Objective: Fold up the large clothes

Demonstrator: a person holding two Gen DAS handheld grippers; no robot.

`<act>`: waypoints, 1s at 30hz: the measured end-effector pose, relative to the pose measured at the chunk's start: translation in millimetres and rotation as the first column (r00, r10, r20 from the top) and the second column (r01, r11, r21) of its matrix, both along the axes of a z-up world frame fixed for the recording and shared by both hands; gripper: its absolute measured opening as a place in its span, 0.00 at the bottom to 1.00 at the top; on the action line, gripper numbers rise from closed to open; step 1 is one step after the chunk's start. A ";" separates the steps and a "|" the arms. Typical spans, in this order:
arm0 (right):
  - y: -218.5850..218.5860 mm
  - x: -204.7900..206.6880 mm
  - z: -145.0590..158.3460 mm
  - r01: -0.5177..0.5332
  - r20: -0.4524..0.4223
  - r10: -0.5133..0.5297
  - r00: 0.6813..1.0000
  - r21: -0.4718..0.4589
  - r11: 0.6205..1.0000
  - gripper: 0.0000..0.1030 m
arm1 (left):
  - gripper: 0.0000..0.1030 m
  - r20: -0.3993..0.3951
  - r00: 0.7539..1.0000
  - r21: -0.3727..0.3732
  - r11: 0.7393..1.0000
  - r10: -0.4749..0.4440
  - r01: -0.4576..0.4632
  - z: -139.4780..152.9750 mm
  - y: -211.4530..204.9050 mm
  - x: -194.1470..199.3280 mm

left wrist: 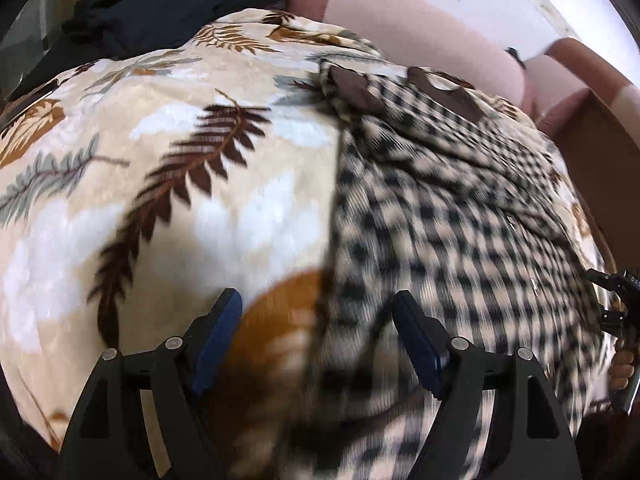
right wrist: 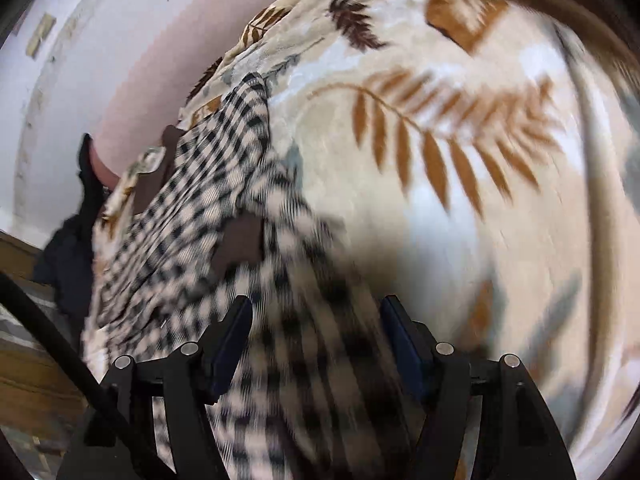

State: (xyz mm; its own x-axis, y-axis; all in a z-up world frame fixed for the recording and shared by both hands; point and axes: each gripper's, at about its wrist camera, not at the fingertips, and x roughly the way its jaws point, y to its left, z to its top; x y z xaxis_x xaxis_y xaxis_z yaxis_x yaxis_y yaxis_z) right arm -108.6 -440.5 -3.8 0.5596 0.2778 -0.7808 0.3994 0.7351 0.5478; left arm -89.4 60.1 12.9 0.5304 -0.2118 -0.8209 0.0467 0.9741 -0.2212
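A black-and-cream checked garment (left wrist: 452, 216) with brown patches lies spread on a leaf-print blanket (left wrist: 168, 152). My left gripper (left wrist: 318, 300) is open above the garment's left edge, and the cloth runs under the gap without touching the blue pads (left wrist: 224, 320). At the far right edge of that view a hand holds my right gripper (left wrist: 616, 300). In the right wrist view the right gripper (right wrist: 316, 304) is open over the blurred checked garment (right wrist: 208, 184), which stretches away to the upper left across the blanket (right wrist: 440, 160). Neither gripper holds anything.
A dark navy garment (left wrist: 152, 8) is heaped at the blanket's far edge, also seen as dark cloth (right wrist: 68, 248) at the left. A pink padded surface (left wrist: 420, 40) and a brown wooden frame (left wrist: 592, 140) border the bed. A black rod (right wrist: 52, 340) crosses the lower left.
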 end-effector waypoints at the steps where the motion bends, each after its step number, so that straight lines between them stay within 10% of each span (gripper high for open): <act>1: 3.3 -15.6 -1.8 -0.009 0.011 0.009 1.000 0.023 1.000 0.69 | 0.74 0.012 1.000 0.009 1.000 -0.012 0.012 -0.6 -1.7 -7.4; 8: 21.2 -88.3 -24.3 -0.082 0.144 0.043 0.989 0.279 0.957 0.69 | 0.80 0.047 0.995 0.013 0.996 -0.083 0.083 -2.7 -9.7 -55.5; 15: 35.1 -133.9 -31.1 -0.083 0.183 0.025 0.983 0.321 0.943 0.69 | 0.80 0.048 0.988 -0.007 0.989 -0.144 0.145 -4.2 -14.1 -83.8; 23: 41.2 -165.3 -51.4 -0.137 0.225 0.035 0.974 0.458 0.878 0.69 | 0.28 0.024 0.994 0.034 0.994 -0.102 0.101 -0.7 -0.4 -90.5; 27: 43.9 -167.5 -54.9 -0.190 0.263 0.058 0.963 0.508 0.840 0.69 | 0.30 0.014 0.998 -0.048 0.997 -0.068 0.069 -2.9 10.1 -89.3; 30: 60.5 -162.6 -53.5 -0.258 0.276 0.132 0.952 0.494 0.830 0.69 | 0.52 0.024 0.994 -0.056 0.992 -0.111 0.112 -3.2 0.2 -91.7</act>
